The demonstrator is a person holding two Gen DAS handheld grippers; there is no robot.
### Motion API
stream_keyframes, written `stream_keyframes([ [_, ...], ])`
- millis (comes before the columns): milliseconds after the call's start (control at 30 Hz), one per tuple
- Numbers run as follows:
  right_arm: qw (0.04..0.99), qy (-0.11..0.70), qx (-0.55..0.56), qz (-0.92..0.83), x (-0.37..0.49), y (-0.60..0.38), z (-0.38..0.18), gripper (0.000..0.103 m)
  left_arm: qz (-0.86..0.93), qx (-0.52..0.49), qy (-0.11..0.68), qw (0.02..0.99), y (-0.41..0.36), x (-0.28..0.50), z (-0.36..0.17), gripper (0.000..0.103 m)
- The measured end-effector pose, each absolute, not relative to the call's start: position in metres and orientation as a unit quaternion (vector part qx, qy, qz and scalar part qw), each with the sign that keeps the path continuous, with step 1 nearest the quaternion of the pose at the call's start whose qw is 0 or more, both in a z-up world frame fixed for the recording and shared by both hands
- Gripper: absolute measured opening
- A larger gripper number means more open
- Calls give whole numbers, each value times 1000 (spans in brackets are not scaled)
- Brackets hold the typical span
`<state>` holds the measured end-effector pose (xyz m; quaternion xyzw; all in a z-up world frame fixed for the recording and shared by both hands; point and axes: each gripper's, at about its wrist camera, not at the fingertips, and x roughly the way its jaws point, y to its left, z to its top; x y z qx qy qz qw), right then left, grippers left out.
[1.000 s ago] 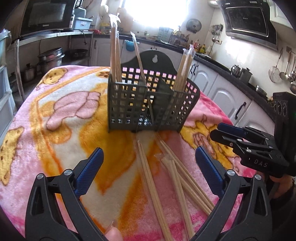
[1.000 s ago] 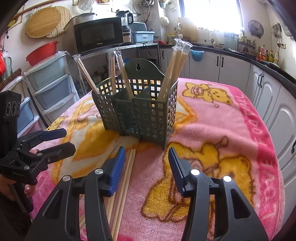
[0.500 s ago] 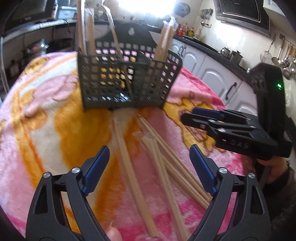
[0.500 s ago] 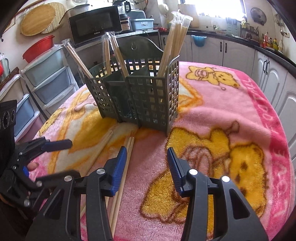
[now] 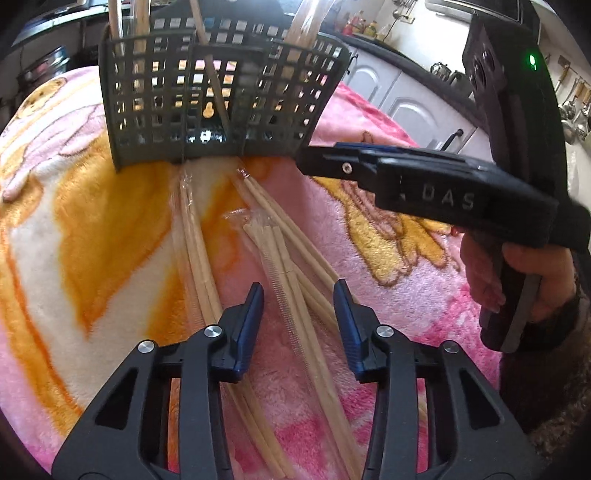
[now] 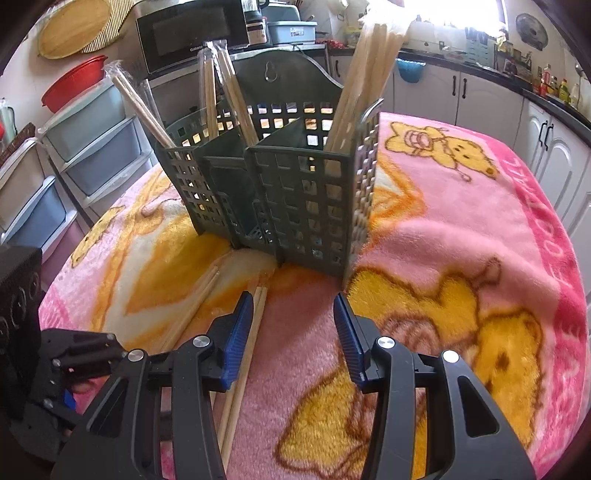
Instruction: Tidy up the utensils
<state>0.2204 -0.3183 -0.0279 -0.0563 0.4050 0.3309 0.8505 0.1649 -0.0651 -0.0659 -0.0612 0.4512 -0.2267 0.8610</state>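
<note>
A dark green utensil caddy (image 5: 221,99) stands on the pink blanket and also shows in the right wrist view (image 6: 280,192). Wrapped wooden chopsticks (image 6: 365,74) stand in its compartments. Several wrapped chopstick pairs (image 5: 288,266) lie loose on the blanket in front of it. My left gripper (image 5: 298,295) is low over them, its jaws partly closed, straddling one wrapped pair without touching it. My right gripper (image 6: 293,314) is open and empty, hovering in front of the caddy's right compartment, with loose chopsticks (image 6: 243,354) under its left finger.
The pink cartoon blanket (image 6: 461,236) covers the round table. The right gripper body (image 5: 443,192) crosses the left wrist view on the right. Plastic drawers (image 6: 74,155) and a microwave (image 6: 192,33) stand behind; white cabinets (image 6: 480,96) stand to the right.
My left gripper has dropped lower and forward over the loose chopsticks and its jaws have narrowed around one pair. My right gripper has moved closer to the caddy.
</note>
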Motion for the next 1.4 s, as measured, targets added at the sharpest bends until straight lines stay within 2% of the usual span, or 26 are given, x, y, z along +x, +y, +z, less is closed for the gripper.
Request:
stream_keyframes([
  [200,833,432,-57,342,233,-298,-39,37,-232,-99,457,853,-53,177,-73,16],
  [333,822,447,-54,348,240,-285,-44,34,-237,-124,463,845,-41,180,-75,11],
  [667,822,462,-68,326,249,-259,-57,32,-235,-141,451,849,-21,175,-68,7],
  [933,833,455,-64,307,251,-271,-55,9,-230,-154,440,854,-2,170,-59,5],
  [1400,868,374,-21,324,215,-315,2,6,-226,-169,390,876,19,151,-20,4],
])
